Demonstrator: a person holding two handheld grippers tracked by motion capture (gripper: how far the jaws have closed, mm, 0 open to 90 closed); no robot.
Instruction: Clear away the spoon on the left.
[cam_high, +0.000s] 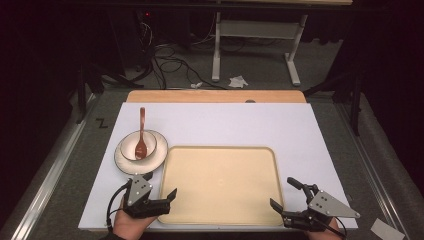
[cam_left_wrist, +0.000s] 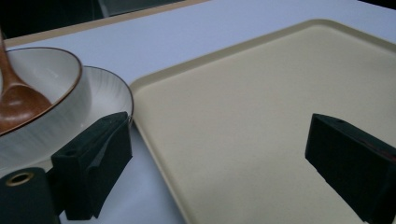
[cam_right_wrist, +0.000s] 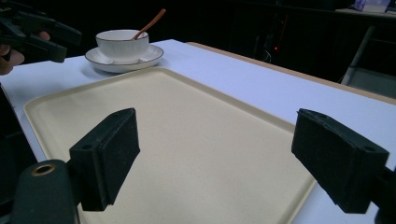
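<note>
1. The left gripper, held in a hand at the near left of the table, has its jaws spread wide apart and grips nothing; they straddle the near left corner of a cream tray.
2. In the left gripper view, one jaw hangs over the white sheet beside the tray's left rim, the other over the tray's bare floor.
3. The right gripper sits at the tray's near right corner, jaws likewise wide apart and empty.
4. The tray lies flat on a white table cover.
5. Just beyond the left gripper, a white bowl stands on a saucer, which lies just beside the tray's far left corner.
6. A brown wooden spoon rests in the bowl, its handle leaning over the far rim.
</note>
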